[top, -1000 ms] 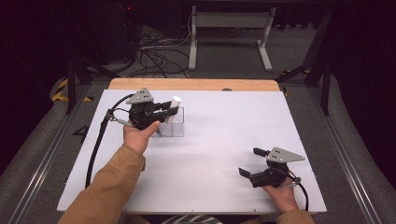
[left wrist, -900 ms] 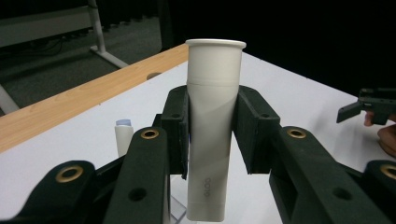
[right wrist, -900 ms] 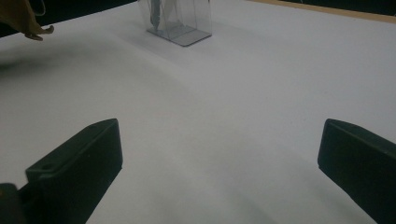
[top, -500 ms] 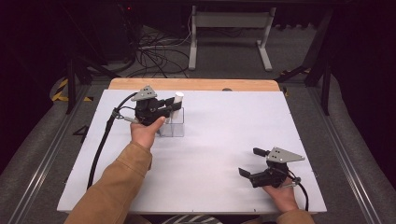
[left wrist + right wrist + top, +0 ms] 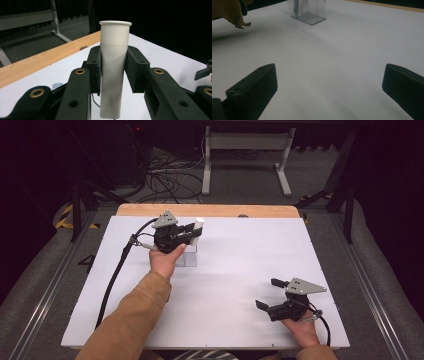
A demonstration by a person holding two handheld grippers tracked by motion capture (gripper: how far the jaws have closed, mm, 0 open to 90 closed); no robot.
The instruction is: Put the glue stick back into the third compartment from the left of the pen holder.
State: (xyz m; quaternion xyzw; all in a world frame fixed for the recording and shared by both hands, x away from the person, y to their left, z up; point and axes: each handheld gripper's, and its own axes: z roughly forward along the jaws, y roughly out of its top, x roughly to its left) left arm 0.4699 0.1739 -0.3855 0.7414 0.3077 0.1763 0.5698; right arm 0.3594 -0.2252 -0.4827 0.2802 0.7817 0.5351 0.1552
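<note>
My left gripper [image 5: 192, 234] is shut on a white tube [image 5: 113, 67], held upright with its flared cap on top; the tube [image 5: 198, 227] hangs just above a clear plastic box [image 5: 186, 256] at the table's back left. In the left gripper view both pads [image 5: 95, 71] press the tube's sides. Near the front right edge my right gripper [image 5: 270, 294] rests open on the white table [image 5: 240, 250], nothing between its fingers [image 5: 253, 91]. The clear box [image 5: 309, 11] stands far off in the right gripper view.
A wooden strip [image 5: 210, 210] runs along the table's far edge. Beyond it are cables [image 5: 165, 180] on the floor and a metal stand [image 5: 245, 155]. A tan sleeve [image 5: 135, 320] crosses the table's left front. A cable [image 5: 112, 280] trails from the left gripper.
My left gripper with the tube has lifted slightly and drifted a little away from me above the clear box. The right gripper has stayed put.
</note>
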